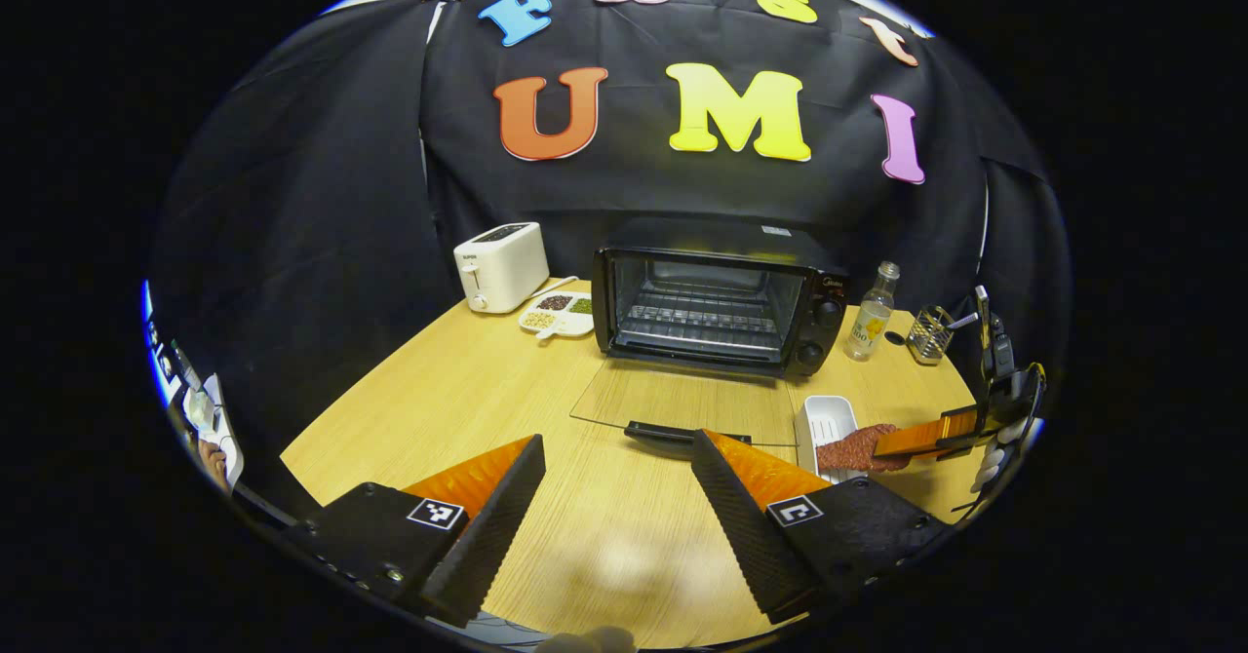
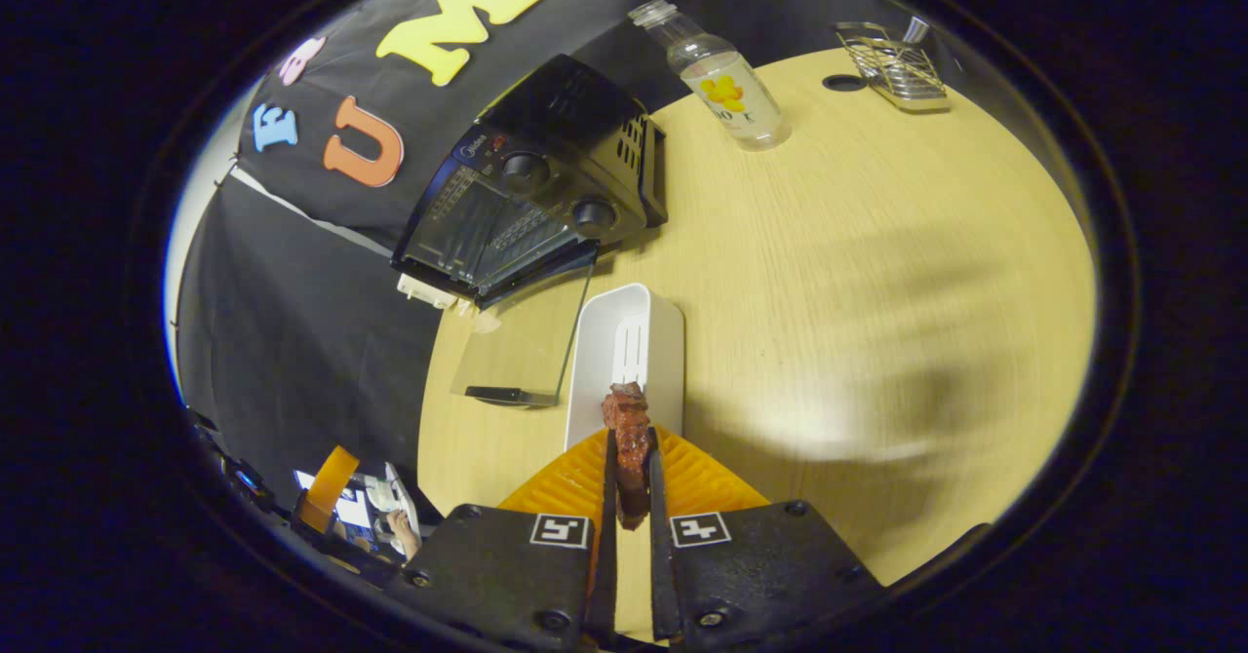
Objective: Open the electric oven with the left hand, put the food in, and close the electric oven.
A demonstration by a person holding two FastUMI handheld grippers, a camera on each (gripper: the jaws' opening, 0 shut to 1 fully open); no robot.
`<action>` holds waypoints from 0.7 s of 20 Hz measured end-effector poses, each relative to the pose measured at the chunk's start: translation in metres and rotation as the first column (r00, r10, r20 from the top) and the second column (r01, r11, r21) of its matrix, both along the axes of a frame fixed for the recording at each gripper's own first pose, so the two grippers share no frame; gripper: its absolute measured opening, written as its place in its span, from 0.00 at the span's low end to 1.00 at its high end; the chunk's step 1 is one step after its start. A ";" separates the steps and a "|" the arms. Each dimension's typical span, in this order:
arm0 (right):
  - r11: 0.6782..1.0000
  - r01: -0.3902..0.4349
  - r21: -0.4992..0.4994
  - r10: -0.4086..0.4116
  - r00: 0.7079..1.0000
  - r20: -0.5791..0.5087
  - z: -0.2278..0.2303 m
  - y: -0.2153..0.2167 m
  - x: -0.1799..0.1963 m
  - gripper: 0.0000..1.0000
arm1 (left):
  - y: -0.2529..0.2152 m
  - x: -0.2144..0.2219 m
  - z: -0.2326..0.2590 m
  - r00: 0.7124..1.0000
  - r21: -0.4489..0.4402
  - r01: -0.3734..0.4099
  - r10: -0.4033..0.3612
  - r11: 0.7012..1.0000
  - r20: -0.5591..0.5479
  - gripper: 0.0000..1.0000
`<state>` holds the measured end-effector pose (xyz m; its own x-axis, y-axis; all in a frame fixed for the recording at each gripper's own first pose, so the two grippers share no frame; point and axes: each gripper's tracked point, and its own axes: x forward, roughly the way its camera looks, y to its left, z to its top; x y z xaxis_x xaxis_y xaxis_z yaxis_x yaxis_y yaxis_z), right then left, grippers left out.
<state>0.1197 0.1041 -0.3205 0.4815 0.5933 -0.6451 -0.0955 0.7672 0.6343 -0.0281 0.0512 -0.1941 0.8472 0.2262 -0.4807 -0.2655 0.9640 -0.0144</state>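
**Carrying the meat toward the open oven**

Pinched between the right gripper [image 2: 632,482] fingers, the meat strip [image 2: 629,429] hangs over its white tray [image 2: 595,361], probably just lifted. Electric oven [image 1: 717,297] gapes, glass door [image 1: 682,400] flat; left gripper [image 1: 619,507] is spread, empty.

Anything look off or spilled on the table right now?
Nothing stands out. The oven door lies flat open on purpose, the white tray sits empty because the right gripper holds the meat, and the bottle stands upright.
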 end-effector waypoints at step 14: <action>0.960 0.163 0.229 -0.196 0.972 0.129 0.093 0.063 0.051 0.12 | 0.033 0.020 0.015 0.994 -0.005 0.102 -0.102 0.995 0.031 0.97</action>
<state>0.1705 0.1674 -0.2275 0.6733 0.6051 -0.4249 -0.0747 0.6274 0.7751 -0.0084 0.0847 -0.1792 0.8800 0.1349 -0.4554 -0.1652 0.9859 -0.0273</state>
